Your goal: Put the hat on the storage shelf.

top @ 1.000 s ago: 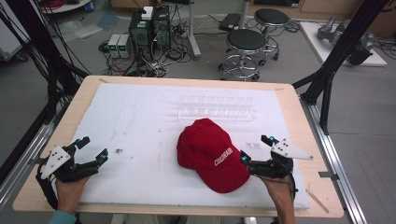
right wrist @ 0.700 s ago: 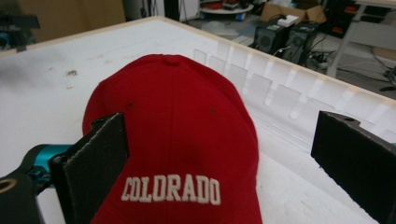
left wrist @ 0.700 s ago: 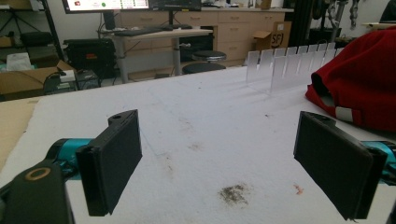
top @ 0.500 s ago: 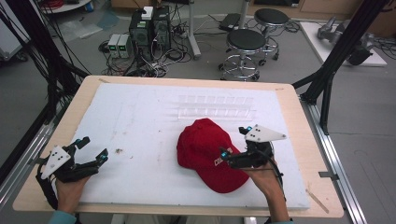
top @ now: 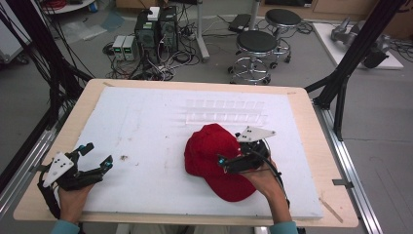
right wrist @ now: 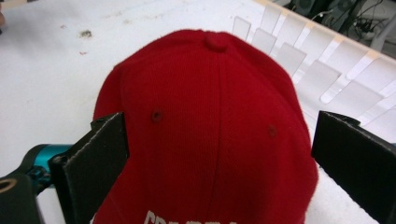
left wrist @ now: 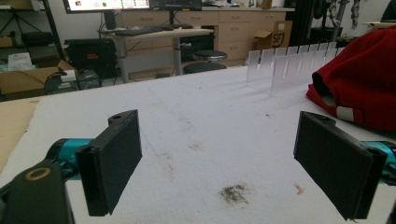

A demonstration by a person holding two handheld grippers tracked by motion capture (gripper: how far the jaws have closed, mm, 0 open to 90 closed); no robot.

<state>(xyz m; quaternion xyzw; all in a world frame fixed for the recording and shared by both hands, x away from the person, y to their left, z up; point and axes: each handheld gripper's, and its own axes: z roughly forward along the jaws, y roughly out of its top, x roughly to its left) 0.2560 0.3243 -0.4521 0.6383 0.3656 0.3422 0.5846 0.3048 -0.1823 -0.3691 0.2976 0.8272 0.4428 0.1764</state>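
Red baseball cap [top: 214, 158] sits between the right gripper's [top: 242, 157] wide-apart jaws, ungrasped; left gripper [top: 95, 157] rests spread, holding nothing.

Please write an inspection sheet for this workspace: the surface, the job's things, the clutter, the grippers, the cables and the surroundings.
Surface: white mat on a wooden table, with small dark stains.
Job's things: red cap lies on the mat, lettering on its front.
Clutter: clear plastic rack behind the cap.
Grippers: left gripper open, at the mat's near left; right gripper open, jaws either side of the cap's crown.
Cables: black cable trails from the right gripper.
Surroundings: two stools, computer boxes on the floor.
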